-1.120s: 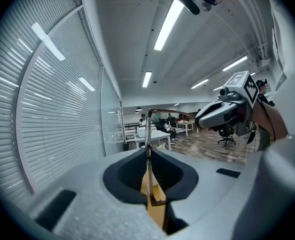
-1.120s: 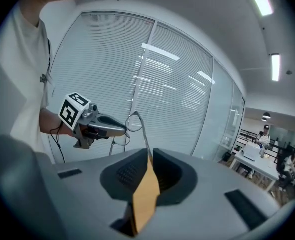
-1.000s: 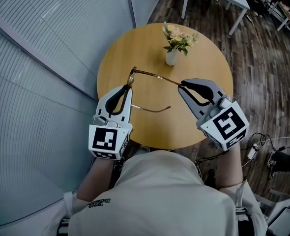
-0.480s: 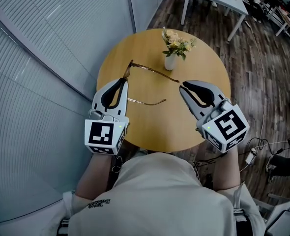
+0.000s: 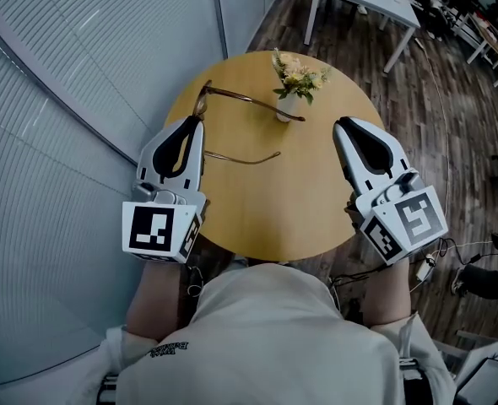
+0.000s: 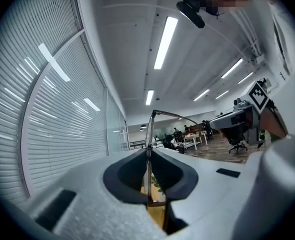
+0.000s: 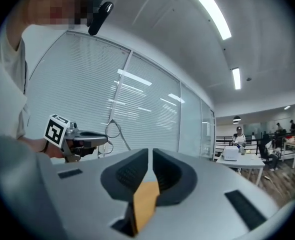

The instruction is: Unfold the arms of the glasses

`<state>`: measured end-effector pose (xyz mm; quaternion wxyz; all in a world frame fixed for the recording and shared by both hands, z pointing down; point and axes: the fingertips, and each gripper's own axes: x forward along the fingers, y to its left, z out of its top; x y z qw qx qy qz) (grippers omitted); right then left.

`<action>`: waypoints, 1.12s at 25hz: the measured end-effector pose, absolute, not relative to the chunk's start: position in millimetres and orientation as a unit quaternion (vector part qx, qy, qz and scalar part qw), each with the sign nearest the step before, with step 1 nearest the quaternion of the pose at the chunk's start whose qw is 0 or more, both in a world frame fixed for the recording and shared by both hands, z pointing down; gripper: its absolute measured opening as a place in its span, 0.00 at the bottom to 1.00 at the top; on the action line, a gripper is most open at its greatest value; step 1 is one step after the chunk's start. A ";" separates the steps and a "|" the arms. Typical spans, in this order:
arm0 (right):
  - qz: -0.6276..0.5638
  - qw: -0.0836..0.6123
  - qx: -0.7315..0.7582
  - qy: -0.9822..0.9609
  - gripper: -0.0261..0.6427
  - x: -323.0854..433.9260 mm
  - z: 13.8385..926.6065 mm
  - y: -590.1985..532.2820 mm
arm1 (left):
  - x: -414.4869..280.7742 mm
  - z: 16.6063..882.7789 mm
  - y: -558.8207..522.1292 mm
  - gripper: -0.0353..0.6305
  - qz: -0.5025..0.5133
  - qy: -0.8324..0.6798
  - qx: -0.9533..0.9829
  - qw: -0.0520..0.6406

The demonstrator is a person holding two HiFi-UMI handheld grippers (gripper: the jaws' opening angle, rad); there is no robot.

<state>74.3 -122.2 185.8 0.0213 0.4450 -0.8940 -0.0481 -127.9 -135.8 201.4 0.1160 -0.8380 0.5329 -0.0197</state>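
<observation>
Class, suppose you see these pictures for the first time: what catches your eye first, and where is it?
The thin glasses stand out first, both arms spread wide over the round wooden table, their front pinched in the left tool at the table's left side. Next come the small vase of flowers at the far side and the right tool hovering empty on the right, jaws barely apart.
</observation>
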 end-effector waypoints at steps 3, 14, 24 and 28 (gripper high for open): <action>-0.043 -0.015 0.467 -0.883 0.11 84.6 175.0 -120.3 | -132.0 184.1 -129.5 0.12 0.000 0.532 -0.835 0.138; -0.084 -0.035 0.506 -0.858 0.11 107.3 164.2 -103.8 | -140.1 175.4 -114.2 0.12 0.037 0.526 -0.840 0.130; -0.067 0.018 0.497 -0.865 0.11 97.5 204.8 -104.4 | -144.1 217.9 -121.8 0.12 0.020 0.516 -0.854 0.065; -0.049 0.042 0.484 -0.873 0.11 85.1 229.5 -103.9 | -146.8 236.0 -126.0 0.12 0.014 0.517 -0.855 0.044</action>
